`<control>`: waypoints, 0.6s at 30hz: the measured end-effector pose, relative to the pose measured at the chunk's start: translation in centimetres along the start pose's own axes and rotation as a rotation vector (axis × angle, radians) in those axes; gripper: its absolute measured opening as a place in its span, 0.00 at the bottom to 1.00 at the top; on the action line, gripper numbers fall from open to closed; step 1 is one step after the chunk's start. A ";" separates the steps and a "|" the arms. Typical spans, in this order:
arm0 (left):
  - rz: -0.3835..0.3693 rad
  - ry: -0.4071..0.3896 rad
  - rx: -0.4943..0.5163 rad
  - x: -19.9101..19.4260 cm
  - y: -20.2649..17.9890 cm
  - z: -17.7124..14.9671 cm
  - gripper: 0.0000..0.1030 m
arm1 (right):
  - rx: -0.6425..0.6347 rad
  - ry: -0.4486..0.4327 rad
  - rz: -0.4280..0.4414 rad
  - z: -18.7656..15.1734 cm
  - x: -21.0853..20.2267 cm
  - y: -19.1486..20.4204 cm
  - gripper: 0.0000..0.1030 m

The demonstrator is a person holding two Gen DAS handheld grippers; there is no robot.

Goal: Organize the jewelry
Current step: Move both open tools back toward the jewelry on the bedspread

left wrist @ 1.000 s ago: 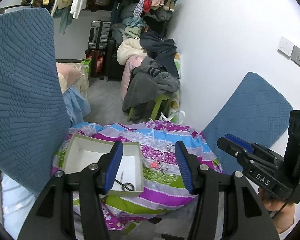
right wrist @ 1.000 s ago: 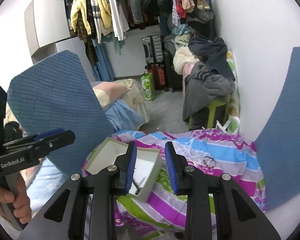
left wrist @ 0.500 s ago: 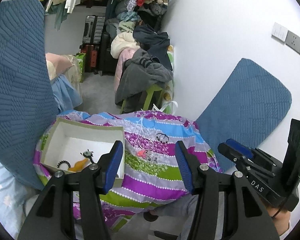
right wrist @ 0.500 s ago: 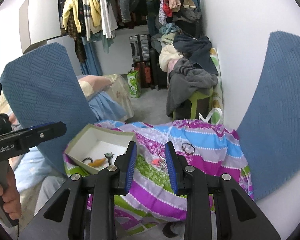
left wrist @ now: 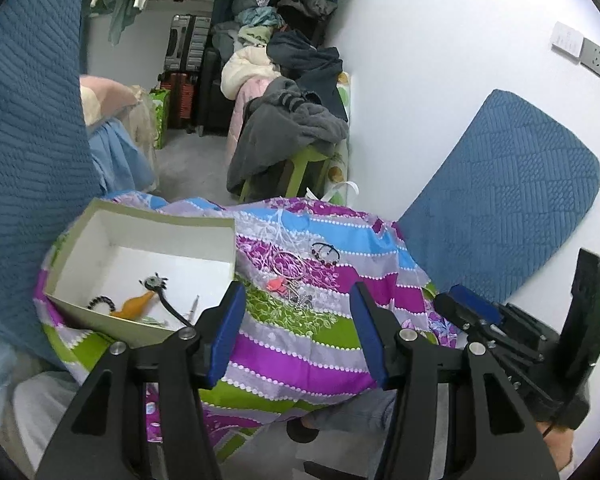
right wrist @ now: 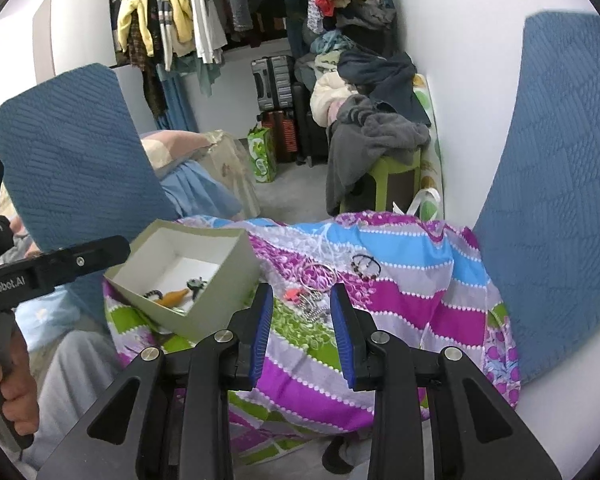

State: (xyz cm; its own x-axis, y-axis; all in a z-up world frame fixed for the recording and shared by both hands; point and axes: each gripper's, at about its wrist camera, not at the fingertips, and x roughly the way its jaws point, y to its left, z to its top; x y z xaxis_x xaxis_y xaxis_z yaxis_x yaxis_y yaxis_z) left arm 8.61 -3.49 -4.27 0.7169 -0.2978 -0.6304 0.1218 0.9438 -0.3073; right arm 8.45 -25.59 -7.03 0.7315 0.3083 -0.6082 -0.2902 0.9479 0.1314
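Left gripper and right gripper hover above the striped cloth, jaws parted and empty. Loose jewelry lies on the cloth beside the open box. Only the left view shows the box's full floor; only the right, hanging clothes.

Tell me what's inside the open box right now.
Inside the box: an orange piece, a dark beaded loop, a black spiky charm on a cord. The near wall hides the front corner.
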 end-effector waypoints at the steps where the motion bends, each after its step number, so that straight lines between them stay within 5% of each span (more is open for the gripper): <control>1: -0.009 0.008 -0.003 0.6 0.0 -0.3 0.53 | 0.003 0.001 -0.008 -0.5 0.6 -0.4 0.27; 9: -0.036 0.093 0.011 6.0 -1.3 -2.5 0.53 | 0.065 0.037 -0.018 -3.0 5.2 -3.4 0.27; 18: -0.020 0.198 -0.014 13.2 -1.6 -4.3 0.53 | 0.090 0.075 0.034 -2.2 10.5 -6.1 0.27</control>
State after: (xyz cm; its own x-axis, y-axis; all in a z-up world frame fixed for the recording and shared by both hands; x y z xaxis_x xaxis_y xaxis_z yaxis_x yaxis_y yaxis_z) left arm 14.92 -9.53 -15.12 0.5651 -0.3398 -0.7518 0.1236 0.9358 -0.3301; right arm 16.55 -28.29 -15.99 0.6731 0.3365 -0.6585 -0.2550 0.9415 0.2204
